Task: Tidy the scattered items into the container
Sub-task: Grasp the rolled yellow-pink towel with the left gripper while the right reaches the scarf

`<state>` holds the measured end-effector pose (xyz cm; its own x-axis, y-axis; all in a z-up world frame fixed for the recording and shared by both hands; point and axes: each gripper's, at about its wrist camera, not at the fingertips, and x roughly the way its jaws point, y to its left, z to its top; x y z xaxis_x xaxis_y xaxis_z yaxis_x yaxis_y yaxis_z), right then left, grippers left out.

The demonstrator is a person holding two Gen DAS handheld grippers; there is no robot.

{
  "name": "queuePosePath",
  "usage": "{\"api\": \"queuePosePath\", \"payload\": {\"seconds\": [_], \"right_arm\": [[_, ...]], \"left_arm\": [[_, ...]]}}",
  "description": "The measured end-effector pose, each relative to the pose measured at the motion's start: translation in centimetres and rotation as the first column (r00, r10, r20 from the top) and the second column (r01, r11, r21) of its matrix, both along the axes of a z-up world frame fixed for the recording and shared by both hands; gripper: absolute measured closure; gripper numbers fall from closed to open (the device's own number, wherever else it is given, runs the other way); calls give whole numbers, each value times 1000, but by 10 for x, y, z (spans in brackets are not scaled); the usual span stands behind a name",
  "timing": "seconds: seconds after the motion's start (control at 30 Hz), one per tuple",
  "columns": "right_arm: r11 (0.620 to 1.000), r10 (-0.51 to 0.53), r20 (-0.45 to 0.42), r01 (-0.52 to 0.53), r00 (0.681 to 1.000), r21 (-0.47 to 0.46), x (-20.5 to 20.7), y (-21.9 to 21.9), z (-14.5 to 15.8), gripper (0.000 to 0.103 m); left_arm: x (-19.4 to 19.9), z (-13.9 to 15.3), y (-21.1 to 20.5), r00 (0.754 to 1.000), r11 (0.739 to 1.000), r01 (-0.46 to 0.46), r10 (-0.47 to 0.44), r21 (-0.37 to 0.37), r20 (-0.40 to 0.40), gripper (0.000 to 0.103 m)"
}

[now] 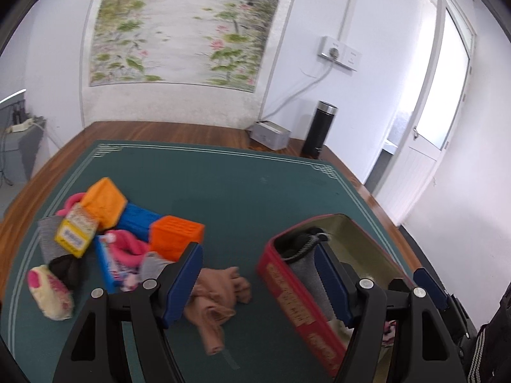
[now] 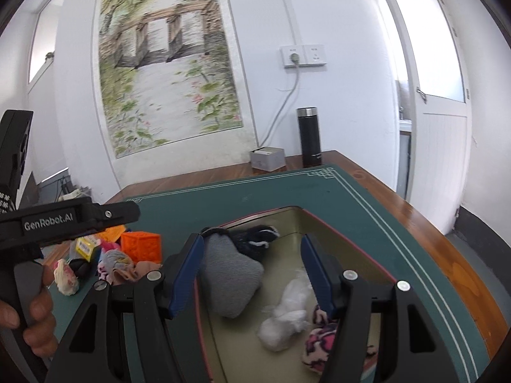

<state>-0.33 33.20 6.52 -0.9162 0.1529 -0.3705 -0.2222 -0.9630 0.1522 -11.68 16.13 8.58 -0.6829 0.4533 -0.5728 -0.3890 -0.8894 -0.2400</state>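
Note:
A red tin (image 1: 297, 300) stands on the green mat; it also shows in the right wrist view (image 2: 297, 217). In it lie a grey sock (image 2: 230, 277), a black sock (image 2: 255, 239), a white sock (image 2: 287, 312) and a pink patterned sock (image 2: 319, 341). My right gripper (image 2: 252, 274) is open and empty above the tin. My left gripper (image 1: 258, 281) is open and empty, above a tan sock (image 1: 217, 296) just left of the tin. The scattered pile holds orange blocks (image 1: 177, 236), a blue block (image 1: 137, 220), a yellow box (image 1: 75, 234), a pink sock (image 1: 127, 245) and a pink-cream sock (image 1: 51, 290).
The green mat (image 1: 242, 191) lies on a wooden table (image 1: 179, 131). A black flask (image 1: 319, 129) and a grey box (image 1: 270, 134) stand at the table's back edge by the wall. The left gripper's body (image 2: 48, 223) and the hand holding it show in the right wrist view.

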Motion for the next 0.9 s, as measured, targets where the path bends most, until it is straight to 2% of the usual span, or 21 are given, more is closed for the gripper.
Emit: {"api": "queuePosePath", "payload": {"seconds": [0.13, 0.2, 0.37, 0.5, 0.63, 0.8, 0.9], "right_arm": [[998, 55, -6, -55, 998, 37, -1, -19, 0, 35], [995, 86, -8, -85, 996, 51, -2, -29, 2, 29], [985, 147, 3, -146, 989, 93, -7, -58, 7, 26], [976, 201, 43, -204, 979, 81, -19, -80, 4, 25], [968, 233, 76, -238, 970, 79, -28, -96, 0, 25], [958, 280, 106, -285, 954, 35, -43, -106, 0, 25], [954, 294, 119, -299, 948, 32, -51, -114, 0, 25]], "left_arm": [[4, -6, -45, 994, 994, -104, 103, -35, -21, 29], [5, -12, -73, 986, 985, -168, 167, -48, -25, 29], [-6, -34, -147, 944, 944, -327, 329, -49, 23, 25], [-16, -50, -189, 913, 915, -400, 403, -60, 65, 25], [-23, -65, -206, 906, 910, -407, 413, -84, 86, 19], [-32, -84, -206, 915, 923, -367, 380, -114, 132, 19], [-39, -94, -202, 910, 921, -362, 382, -145, 158, 19]]}}
